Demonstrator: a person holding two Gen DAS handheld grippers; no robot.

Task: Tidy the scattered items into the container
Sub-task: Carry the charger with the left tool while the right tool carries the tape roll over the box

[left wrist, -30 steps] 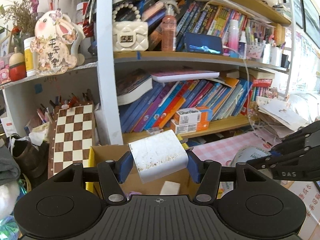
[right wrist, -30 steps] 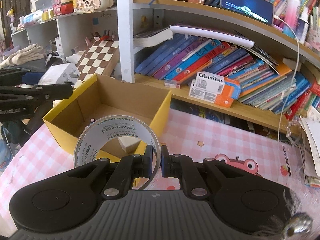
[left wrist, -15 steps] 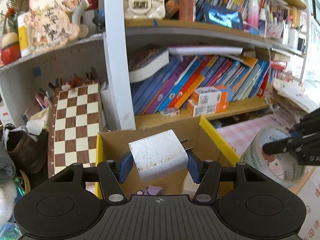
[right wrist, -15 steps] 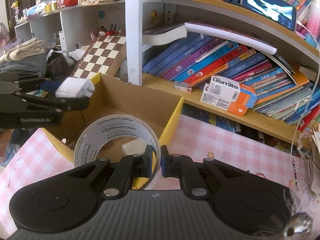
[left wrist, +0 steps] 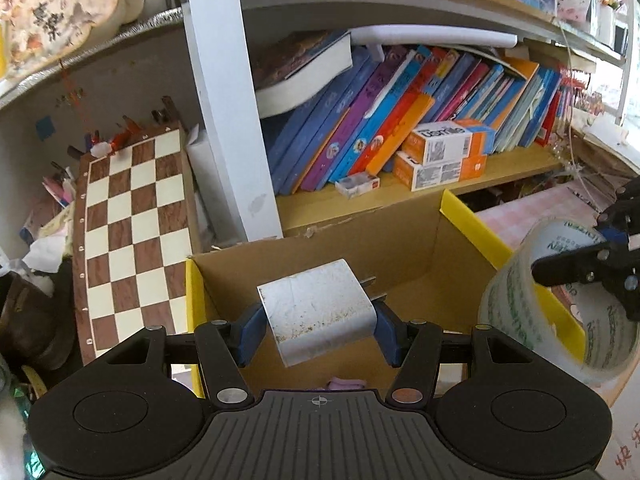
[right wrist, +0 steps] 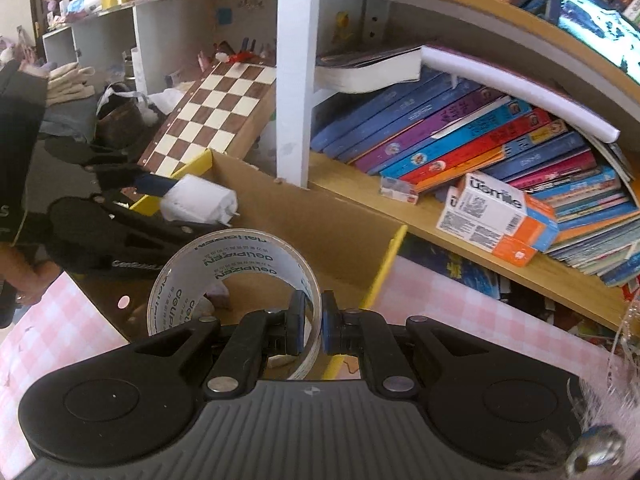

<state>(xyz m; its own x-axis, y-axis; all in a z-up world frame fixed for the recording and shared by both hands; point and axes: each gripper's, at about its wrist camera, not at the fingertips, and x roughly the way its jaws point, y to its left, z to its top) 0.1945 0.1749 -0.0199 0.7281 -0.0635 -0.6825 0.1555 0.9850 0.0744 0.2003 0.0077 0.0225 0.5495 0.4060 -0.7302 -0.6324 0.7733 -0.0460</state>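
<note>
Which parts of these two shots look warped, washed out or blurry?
Left wrist view: fisheye bends the white shelf post; daylight washes out the right edge; the clear packing-tape roll is slightly smeared. Right wrist view: the wooden shelf board curves; pink checked tablecloth blurs at corners.

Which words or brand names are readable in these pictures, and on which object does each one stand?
"usmile": on the white-and-orange box on the shelf.
"deli": inside the tape roll; the smaller print there is blurred.
Chinese characters on the round plaque are not clearly legible.
Book spines: too small.

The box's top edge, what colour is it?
Yellow. The cardboard box is brown with a yellow top edge, clearest in the right wrist view.
</note>
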